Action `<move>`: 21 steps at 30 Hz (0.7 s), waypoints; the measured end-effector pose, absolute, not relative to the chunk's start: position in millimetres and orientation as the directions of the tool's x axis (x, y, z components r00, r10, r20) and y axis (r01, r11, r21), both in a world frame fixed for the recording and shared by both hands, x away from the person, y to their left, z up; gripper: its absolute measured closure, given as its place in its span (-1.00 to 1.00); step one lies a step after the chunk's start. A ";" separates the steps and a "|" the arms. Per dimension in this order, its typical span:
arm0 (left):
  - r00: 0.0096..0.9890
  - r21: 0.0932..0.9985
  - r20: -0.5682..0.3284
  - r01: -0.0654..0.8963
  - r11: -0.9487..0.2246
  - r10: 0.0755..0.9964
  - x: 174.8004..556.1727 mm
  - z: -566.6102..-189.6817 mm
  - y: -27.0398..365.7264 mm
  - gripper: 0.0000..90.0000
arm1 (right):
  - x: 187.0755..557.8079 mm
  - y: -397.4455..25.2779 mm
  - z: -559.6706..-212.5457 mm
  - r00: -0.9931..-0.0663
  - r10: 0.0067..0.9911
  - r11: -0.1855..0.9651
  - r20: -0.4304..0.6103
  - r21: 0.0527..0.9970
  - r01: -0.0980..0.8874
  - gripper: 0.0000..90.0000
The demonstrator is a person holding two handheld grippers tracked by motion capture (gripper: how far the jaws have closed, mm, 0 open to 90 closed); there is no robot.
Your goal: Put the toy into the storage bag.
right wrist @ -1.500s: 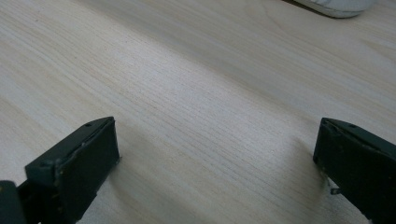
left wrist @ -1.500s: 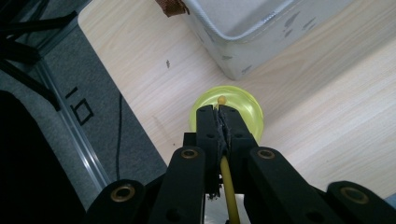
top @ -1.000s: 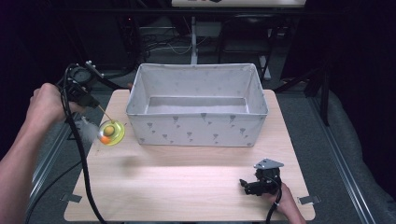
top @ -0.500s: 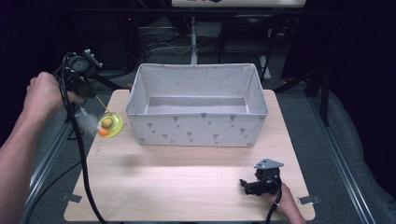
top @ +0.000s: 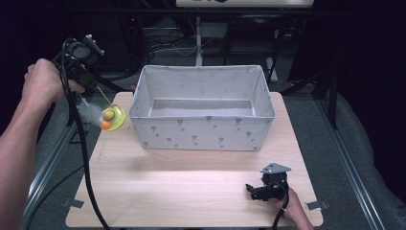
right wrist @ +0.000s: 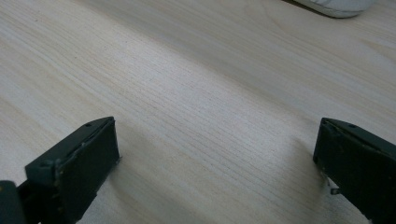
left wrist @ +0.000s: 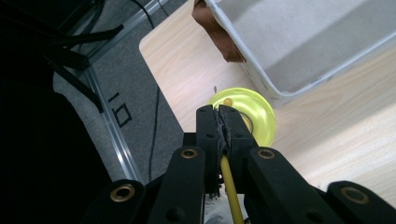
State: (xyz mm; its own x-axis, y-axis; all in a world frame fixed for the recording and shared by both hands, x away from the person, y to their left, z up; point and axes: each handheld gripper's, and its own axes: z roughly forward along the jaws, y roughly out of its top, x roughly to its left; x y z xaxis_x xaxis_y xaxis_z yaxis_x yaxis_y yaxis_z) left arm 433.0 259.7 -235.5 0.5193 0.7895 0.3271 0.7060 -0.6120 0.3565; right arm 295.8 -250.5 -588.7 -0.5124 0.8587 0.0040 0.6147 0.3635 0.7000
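Note:
My left gripper (top: 91, 79) is held up in the air past the table's left edge, shut on a thin yellow stick (left wrist: 227, 184). From the stick's end hangs a toy: a translucent yellow disc (top: 114, 119) with an orange ball and a white feather, just left of the box's front left corner. In the left gripper view the disc (left wrist: 262, 122) shows beyond the closed jaws of the left gripper (left wrist: 222, 112). My right gripper (top: 253, 190) rests on the table near the front right edge. Its jaws stand wide apart over bare wood, so the right gripper (right wrist: 215, 149) is open and holds nothing.
A large white fabric box (top: 201, 70) with small grey marks stands open on the back half of the wooden table (top: 191, 184). A brown object (left wrist: 215, 29) lies by the box's back left corner. Black cables trail from both grippers.
My left hand has lifted the gripper higher and farther back, and the hanging toy has risen with it beside the box. The right gripper has stayed still.

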 end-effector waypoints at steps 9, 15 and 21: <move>0.502 0.369 0.354 0.700 -0.611 0.789 439.0 -215.9 257.2 0.95 | 295.9 -250.5 -588.6 -0.514 0.858 0.364 0.006 0.699 0.615 -1.00; 0.491 0.376 0.382 0.691 -0.617 0.783 440.6 -199.9 252.2 0.95 | 295.8 -250.5 -588.4 -0.514 0.858 0.364 0.007 0.698 0.617 -1.00; 0.488 0.384 0.394 0.682 -0.622 0.779 442.6 -188.4 246.1 0.95 | 295.8 -250.5 -588.4 -0.514 0.858 0.364 0.007 0.697 0.617 -1.00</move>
